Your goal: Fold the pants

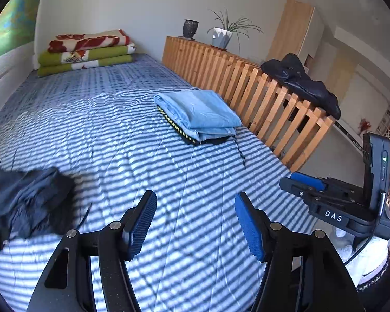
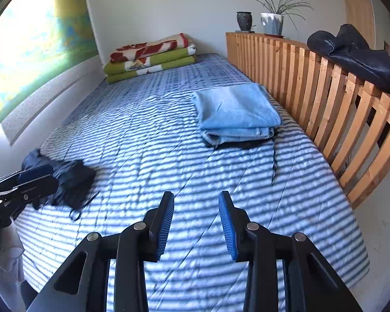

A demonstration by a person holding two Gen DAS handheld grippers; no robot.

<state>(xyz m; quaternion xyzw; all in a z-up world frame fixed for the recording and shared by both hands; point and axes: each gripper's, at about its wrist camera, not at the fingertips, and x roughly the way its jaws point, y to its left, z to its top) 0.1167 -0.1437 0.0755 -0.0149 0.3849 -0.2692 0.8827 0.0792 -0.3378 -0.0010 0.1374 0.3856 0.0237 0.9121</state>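
A crumpled dark navy pair of pants (image 1: 26, 200) (image 2: 72, 182) lies on the striped bed (image 1: 91, 130) at the near left. Farther back on the right sits a folded light-blue pair of pants (image 1: 197, 111) (image 2: 234, 111), stacked on a dark garment with a yellow-patterned band. My left gripper (image 1: 195, 199) hovers above the bedcover, open, with nothing between its blue pads. My right gripper (image 2: 196, 197) is also open and empty over the bed. Each gripper appears at the edge of the other's view, the right gripper (image 1: 288, 180) and the left gripper (image 2: 39, 176).
A wooden slatted railing (image 1: 260, 96) runs along the bed's right side, with a dark garment (image 1: 299, 80) draped over it. Folded blankets (image 1: 85, 52) lie at the head of the bed. A potted plant (image 1: 222, 36) and a dark vase (image 1: 190, 28) stand on the railing's far end.
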